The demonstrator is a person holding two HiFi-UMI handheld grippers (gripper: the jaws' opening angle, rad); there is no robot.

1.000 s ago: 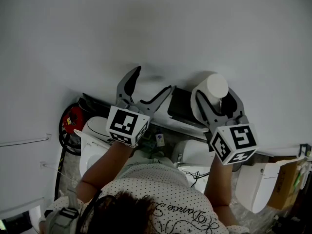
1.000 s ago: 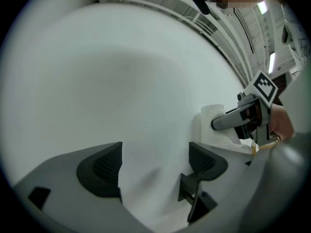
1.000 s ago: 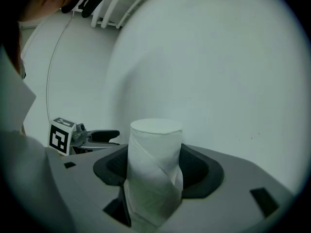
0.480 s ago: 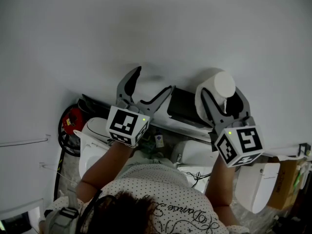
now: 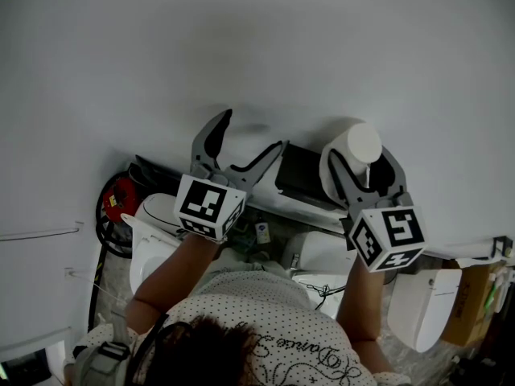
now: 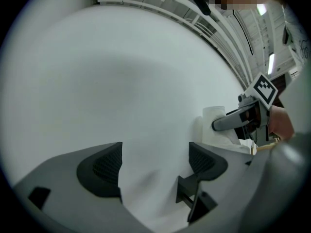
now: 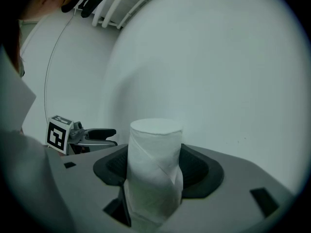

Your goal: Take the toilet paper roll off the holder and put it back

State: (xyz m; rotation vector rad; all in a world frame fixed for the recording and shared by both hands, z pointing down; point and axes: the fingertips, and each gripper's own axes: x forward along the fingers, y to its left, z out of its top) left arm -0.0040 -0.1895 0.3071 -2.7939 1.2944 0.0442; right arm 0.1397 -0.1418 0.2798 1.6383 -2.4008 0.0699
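Observation:
A white toilet paper roll [image 5: 360, 142] stands upright between the jaws of my right gripper [image 5: 360, 156], which is shut on it close to the white wall. In the right gripper view the roll [image 7: 154, 154] fills the gap between the dark pads [image 7: 199, 171] and rises above them. My left gripper [image 5: 252, 131] is open and empty, level, and pointing at the bare wall to the left of the roll. The left gripper view shows its pads [image 6: 108, 166] apart and, at the right, the roll [image 6: 214, 123] in the right gripper [image 6: 235, 121]. A dark wall fixture [image 5: 301, 172] sits between the grippers.
Below the arms are a white toilet [image 5: 157, 215] and a second white fixture [image 5: 422, 304]. A red and black object [image 5: 117, 199] lies at the left and a cardboard box [image 5: 475, 292] at the right. The person's dotted shirt [image 5: 257, 328] fills the bottom.
The right gripper with the roll drifted slightly right and came back almost to where it was. The left gripper has not moved.

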